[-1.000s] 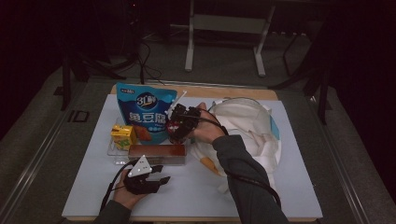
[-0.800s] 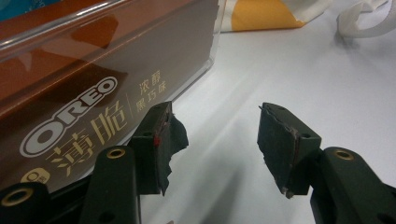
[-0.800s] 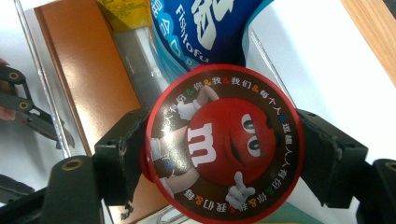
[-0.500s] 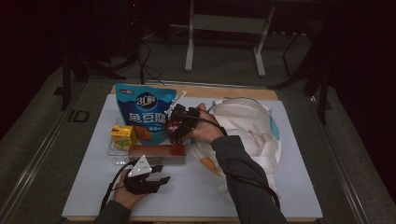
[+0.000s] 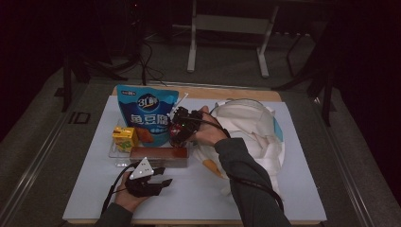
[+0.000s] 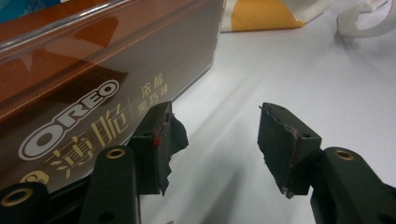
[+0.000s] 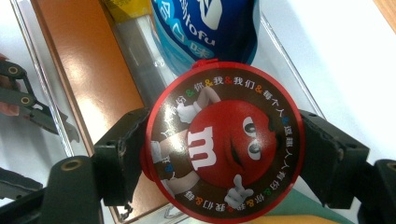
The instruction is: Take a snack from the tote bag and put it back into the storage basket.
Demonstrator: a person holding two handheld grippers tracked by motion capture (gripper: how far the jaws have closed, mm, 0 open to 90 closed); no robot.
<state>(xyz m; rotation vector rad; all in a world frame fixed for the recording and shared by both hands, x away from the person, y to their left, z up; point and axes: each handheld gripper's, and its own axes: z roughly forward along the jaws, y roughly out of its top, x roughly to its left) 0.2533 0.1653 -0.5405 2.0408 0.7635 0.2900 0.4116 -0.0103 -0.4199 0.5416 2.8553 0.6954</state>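
Near the front-left corner of the desk (image 5: pixel 293 198), the left claw (image 5: pixel 158 182) rests low with its jaws apart and nothing between them; in the left gripper view the bare white surface shows between its 2 pads (image 6: pixel 163 140), and the brown Oreo box (image 6: pixel 93 79) lies just beside the left jaw, apart from it.

Toward the back-left of the desk stands a clear tray (image 5: pixel 113 152). It holds a small yellow carton (image 5: pixel 125 138) at its left end, the Oreo box (image 5: pixel 158 157) along its front side, and a tall blue tofu-snack pouch (image 5: pixel 146 113) standing upright behind.

At the tray's right end, the right claw (image 7: pixel 224 154) is clamped on a round red M&M's tub (image 7: pixel 224 140), 1 jaw on each side of its lid. The tub hangs above the tray, over the gap between the Oreo box and the pouch; whether its base already touches the tray floor is hard to tell in the dim high view.

To the right, a white cloth bag (image 5: pixel 255 137) with orange print lies crumpled toward the right edge.

The step in hand looks like packing the tub into the tray. Next it needs lowering straight into the free slot, clear of the pouch, before the jaws let go.
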